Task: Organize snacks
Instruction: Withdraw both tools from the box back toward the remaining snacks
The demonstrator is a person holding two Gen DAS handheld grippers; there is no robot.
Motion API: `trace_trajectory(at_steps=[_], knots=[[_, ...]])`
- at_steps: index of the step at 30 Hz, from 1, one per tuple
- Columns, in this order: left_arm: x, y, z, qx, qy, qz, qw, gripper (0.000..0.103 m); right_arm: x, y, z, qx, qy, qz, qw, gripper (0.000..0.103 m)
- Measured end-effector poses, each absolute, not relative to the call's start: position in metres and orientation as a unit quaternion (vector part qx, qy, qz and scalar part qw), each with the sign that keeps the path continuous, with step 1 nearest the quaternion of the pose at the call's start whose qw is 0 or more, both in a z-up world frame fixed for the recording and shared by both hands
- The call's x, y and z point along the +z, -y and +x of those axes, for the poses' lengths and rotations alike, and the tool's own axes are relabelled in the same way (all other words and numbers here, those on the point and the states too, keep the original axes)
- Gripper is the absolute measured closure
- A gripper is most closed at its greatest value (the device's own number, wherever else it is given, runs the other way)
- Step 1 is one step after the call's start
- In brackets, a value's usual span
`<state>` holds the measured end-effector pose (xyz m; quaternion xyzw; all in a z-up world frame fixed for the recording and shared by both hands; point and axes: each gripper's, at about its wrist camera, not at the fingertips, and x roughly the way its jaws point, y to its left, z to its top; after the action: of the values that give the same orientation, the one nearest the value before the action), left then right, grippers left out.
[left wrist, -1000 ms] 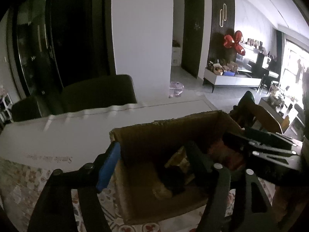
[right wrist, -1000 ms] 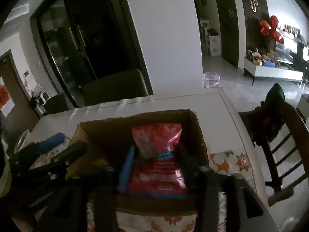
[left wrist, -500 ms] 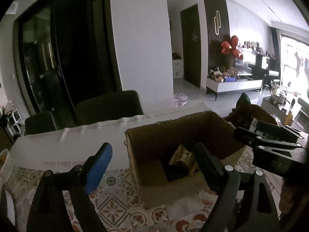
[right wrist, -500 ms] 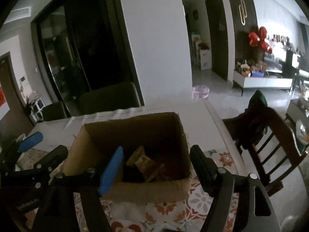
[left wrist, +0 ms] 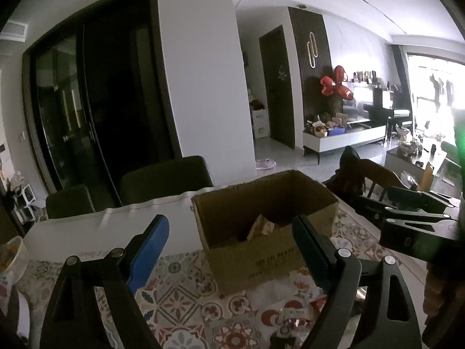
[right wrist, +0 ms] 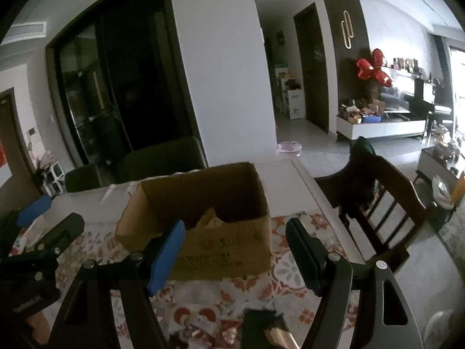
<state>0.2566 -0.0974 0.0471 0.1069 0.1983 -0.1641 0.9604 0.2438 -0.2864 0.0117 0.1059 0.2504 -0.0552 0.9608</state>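
Observation:
An open cardboard box [left wrist: 255, 258] stands on the patterned tablecloth; it also shows in the right wrist view [right wrist: 221, 250]. Tan snack packs [left wrist: 261, 226] lie inside it, also visible in the right wrist view [right wrist: 210, 219]. My left gripper [left wrist: 229, 247] is open and empty, held back from the box's near left side. My right gripper [right wrist: 235, 253] is open and empty, in front of the box. More snack packets [right wrist: 200, 325] and a dark packet [right wrist: 261, 328] lie on the cloth below it.
The white table [left wrist: 87, 229] extends behind the box, with dark chairs [left wrist: 165, 180] at its far side. A wooden chair [right wrist: 377, 200] stands at the right. A bowl [left wrist: 11, 256] sits at the left table edge.
The right gripper released the red snack bag into the box and opened. Both grippers pulled back and up from the box.

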Motion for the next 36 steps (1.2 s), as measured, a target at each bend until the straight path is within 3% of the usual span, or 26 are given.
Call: trace_trajectory(at_steps=[23, 36], knots=[[-0.021, 0.086, 0.178, -0.180, -0.240, 0.117, 0.947, 0.017, -0.033, 0.263, 0.153, -0.067, -0.253, 0.060, 0.963, 0.030], [-0.066, 0.097, 0.155, -0.189, -0.269, 0.150, 0.932, 0.027, -0.082, 0.256, 0.130, -0.046, -0.290, 0.063, 0.954, 0.030]])
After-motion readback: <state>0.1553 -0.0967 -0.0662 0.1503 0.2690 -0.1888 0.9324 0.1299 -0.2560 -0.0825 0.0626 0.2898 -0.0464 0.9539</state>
